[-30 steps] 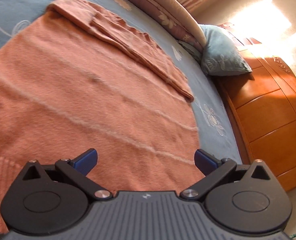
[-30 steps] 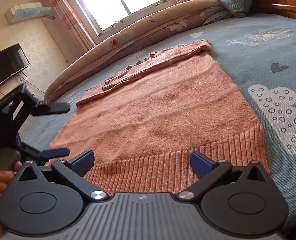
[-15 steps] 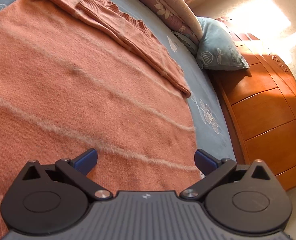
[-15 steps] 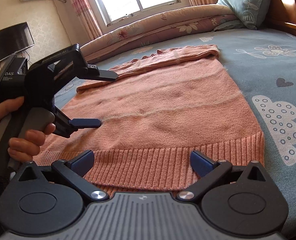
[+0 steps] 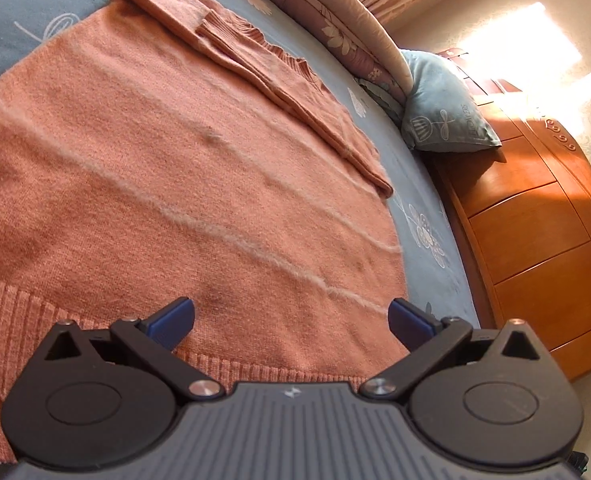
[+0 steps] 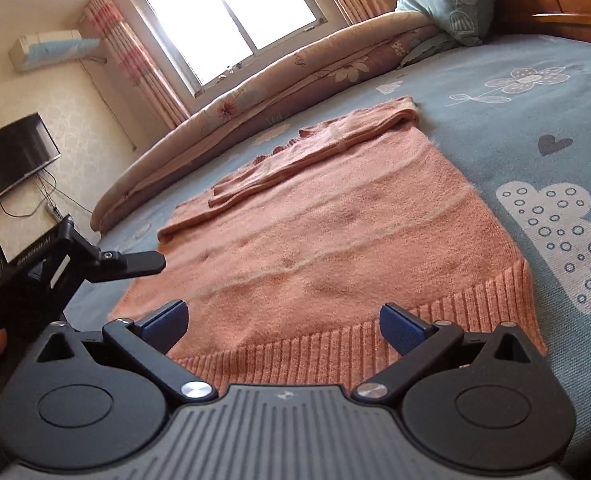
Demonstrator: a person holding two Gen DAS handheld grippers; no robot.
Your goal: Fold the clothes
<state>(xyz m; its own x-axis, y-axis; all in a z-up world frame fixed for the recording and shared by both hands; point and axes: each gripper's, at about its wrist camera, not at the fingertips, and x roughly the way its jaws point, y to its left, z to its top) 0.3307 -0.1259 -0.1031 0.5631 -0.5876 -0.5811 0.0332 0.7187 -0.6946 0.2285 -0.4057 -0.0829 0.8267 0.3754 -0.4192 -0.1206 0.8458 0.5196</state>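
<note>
Your left gripper (image 5: 291, 316) has pulled back to the ribbed hem (image 6: 355, 344), beside your right gripper (image 6: 283, 320). Both jaws gape, grasping nothing, lined up along that edge of the sweater (image 5: 167, 168), which lies flat on the bed (image 6: 515, 112), sleeves folded in, probably ready for lifting.

A bed with a blue sheet (image 6: 495, 64) printed with flowers, a heart and a dotted cloud filled the room. A rolled floral quilt (image 6: 295, 80) lay along its far edge beneath a bright window (image 6: 231, 20) flanked by pink striped curtains (image 6: 135, 48). A pale blue pillow (image 5: 443, 112) leaned by the wooden headboard (image 5: 535, 232), where sunlight fell in patches on the cream wall (image 5: 535, 44). An air conditioner (image 6: 55, 48) and a dark television (image 6: 15, 156) hung on the patterned wallpaper.
</note>
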